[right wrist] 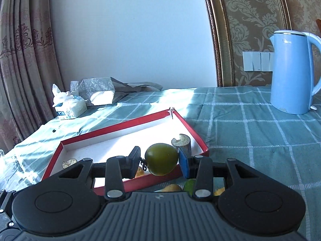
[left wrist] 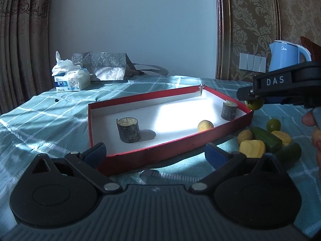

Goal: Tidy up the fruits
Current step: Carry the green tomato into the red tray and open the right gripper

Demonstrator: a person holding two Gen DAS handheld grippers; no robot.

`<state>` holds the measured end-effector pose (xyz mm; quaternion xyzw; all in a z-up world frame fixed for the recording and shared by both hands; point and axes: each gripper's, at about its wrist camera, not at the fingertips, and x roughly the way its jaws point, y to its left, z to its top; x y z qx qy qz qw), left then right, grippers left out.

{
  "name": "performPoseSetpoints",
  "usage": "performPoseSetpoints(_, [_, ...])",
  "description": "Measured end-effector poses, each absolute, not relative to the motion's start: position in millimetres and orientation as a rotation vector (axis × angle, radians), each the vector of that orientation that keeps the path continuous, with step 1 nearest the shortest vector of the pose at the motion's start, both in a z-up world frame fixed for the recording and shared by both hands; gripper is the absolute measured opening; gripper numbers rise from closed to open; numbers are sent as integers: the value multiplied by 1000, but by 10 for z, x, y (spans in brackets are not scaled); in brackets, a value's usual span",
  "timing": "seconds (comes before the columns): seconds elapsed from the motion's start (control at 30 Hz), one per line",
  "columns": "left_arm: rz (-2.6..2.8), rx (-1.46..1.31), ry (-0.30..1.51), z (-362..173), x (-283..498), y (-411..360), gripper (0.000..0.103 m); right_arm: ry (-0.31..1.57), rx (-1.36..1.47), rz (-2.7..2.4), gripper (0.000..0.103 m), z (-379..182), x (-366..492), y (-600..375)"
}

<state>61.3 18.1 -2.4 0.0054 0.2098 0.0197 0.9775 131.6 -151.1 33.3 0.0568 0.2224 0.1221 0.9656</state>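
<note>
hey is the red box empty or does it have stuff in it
Not empty. The red box holds two upright stumps and one round yellow fruit.

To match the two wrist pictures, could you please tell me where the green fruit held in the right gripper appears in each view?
Left wrist view: the green fruit peeks out at the right edge, under the right gripper, just beyond the red box's right corner.
Right wrist view: the fruit sits low in the centre, clamped between the fingers.
Shared landmark: the blue kettle at right, on the checked tablecloth.
</note>
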Motion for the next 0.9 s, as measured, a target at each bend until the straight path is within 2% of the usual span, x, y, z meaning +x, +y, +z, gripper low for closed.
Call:
performPoseSetpoints(0.37, [6, -13, 450, -57, 658, 243, 103, 588, 69, 251, 40, 162, 2092, -1260])
performPoseSetpoints(0.77, [47, -3, 472, -67, 695, 236, 103, 647, 62, 258, 41, 36, 2399, -1177])
performPoseSetpoints(0.9, [47, -14, 476, -69, 696, 254, 103, 631, 45, 267, 46, 71, 2377, -1168])
